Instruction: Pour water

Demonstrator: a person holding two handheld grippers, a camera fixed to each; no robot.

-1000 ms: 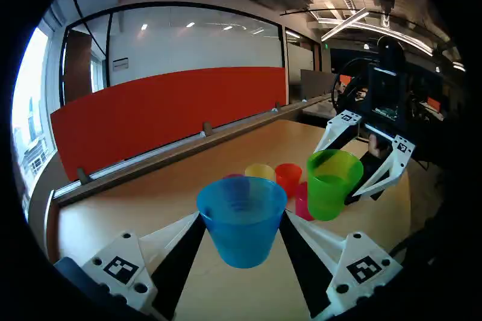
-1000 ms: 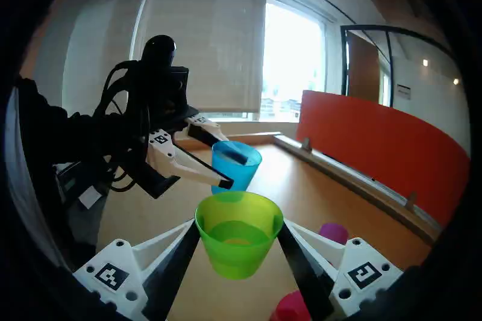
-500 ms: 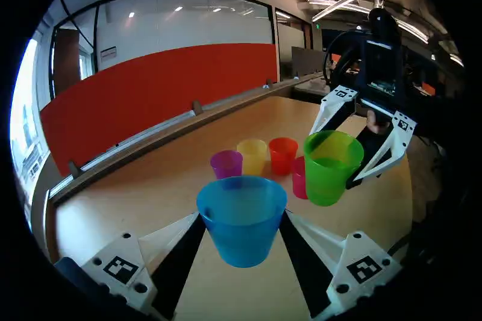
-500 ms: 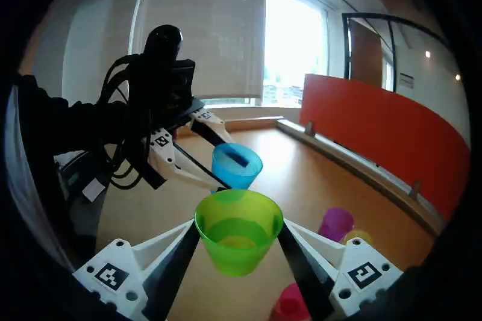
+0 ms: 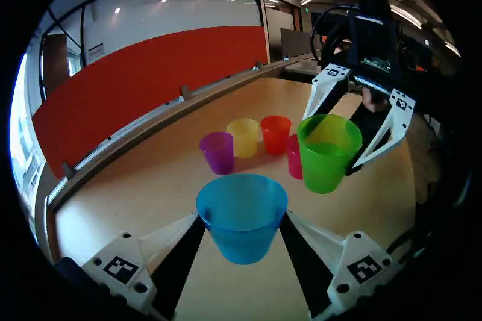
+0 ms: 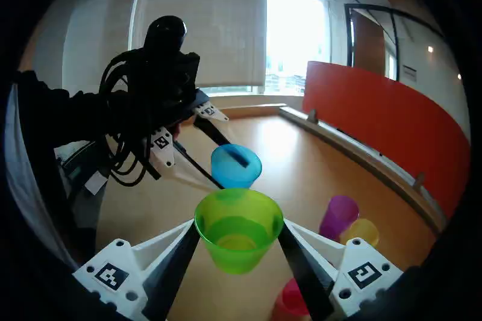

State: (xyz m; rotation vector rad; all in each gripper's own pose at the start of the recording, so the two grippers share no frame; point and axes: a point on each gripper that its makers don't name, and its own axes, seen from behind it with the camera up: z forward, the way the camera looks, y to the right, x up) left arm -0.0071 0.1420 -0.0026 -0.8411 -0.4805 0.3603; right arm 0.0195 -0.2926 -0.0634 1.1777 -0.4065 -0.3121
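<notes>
Left gripper view: left gripper (image 5: 243,224) clamped on blue cup (image 5: 242,215), both fingers on its sides below the rim, cup upright and held above the desk (image 5: 150,194). Can't tell if anything's in it. Just beyond, to the right, right gripper (image 5: 328,149) grips green cup (image 5: 327,152) the same way, roughly upright, off the desk, rim a bit higher than the blue one. The two cups are near but not touching. Green wall is darker below a line partway up, looks like liquid. Behind them four small cups stand mid-desk, clear of the partition edge: purple cup (image 5: 217,152) leftmost, yellow cup (image 5: 244,137) and orange cup (image 5: 275,134) side by side, pink cup (image 5: 294,158) half hidden behind the green cup. Red partition (image 5: 138,86) runs along the desk's far edge. Right gripper view: green cup up close between the fingers, liquid ring visible inside. Blue cup sits beyond it in the left gripper, with a dark sleeve (image 6: 54,122) behind that. Purple and yellow cups are on the desk to the right, pink low in the view, bright window (image 6: 295,44) at the far end.
</notes>
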